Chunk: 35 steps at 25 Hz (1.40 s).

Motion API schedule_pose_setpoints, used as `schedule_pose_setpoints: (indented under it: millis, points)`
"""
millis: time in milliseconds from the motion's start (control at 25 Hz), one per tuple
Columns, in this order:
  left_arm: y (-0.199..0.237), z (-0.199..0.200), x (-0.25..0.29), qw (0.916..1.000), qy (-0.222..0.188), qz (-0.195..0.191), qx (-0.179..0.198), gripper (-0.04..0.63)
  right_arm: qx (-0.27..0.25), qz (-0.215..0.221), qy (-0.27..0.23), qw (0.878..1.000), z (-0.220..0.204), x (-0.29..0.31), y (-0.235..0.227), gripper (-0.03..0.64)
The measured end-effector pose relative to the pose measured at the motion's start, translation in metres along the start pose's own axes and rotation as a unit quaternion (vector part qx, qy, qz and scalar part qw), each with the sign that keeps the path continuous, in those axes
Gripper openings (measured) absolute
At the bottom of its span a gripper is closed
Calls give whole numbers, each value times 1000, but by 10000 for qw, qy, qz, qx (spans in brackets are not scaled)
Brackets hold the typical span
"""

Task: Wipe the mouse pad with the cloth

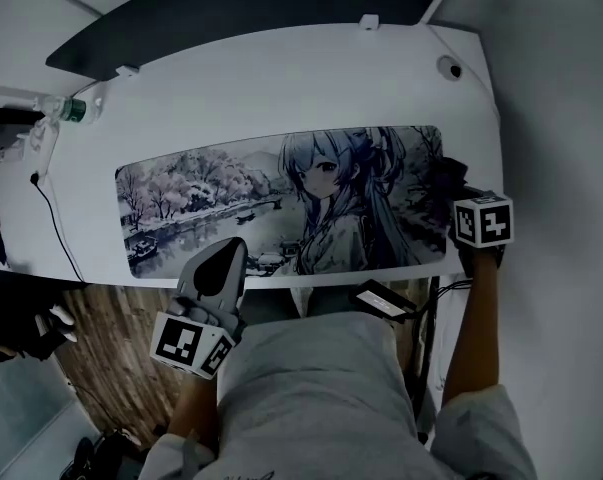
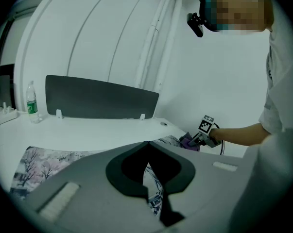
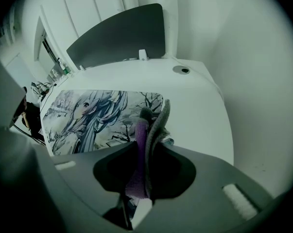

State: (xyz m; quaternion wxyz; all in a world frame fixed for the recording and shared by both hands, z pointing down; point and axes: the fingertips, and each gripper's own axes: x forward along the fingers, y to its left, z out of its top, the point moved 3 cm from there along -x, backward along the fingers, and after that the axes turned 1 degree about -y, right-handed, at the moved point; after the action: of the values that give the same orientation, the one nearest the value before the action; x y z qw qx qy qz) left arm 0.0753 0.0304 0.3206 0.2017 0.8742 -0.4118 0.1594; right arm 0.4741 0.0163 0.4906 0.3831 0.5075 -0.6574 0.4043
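Observation:
A long mouse pad [image 1: 211, 193] printed with an anime girl and a snowy landscape lies across the white desk [image 1: 281, 88]. My right gripper [image 1: 459, 200] is over the pad's right end, shut on a crumpled purple-grey cloth [image 1: 443, 180]. In the right gripper view the cloth [image 3: 158, 118] sticks up out of the right gripper [image 3: 147, 147], above the pad [image 3: 88, 110]. My left gripper [image 1: 226, 250] hovers at the pad's front edge, left of centre; in its own view the left gripper [image 2: 147, 142] has its jaws together with nothing in them, over the pad [image 2: 34, 161].
A dark partition panel [image 1: 251, 8] stands along the desk's far edge. A water bottle [image 1: 66, 110] sits at the far left corner, with a black cable [image 1: 56, 228] running off the left side. A cable hole [image 1: 449, 68] is at the far right. White walls close in on the right.

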Motion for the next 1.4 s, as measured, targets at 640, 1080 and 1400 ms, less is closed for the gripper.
schedule_pose_setpoints:
  millis: [640,1080,1400]
  points:
    - [99,-6,-67,9998,65,-128,113,18,224,-230,101,9994,13,16,92,92]
    - [175,-32,-123,9999,-8,-58,124,18,101,-62,70,9999,31,41,189,92]
    - [219,-55,-159,10000,-53,9,-83,18,35,16,152,9999,41,55,252,92]
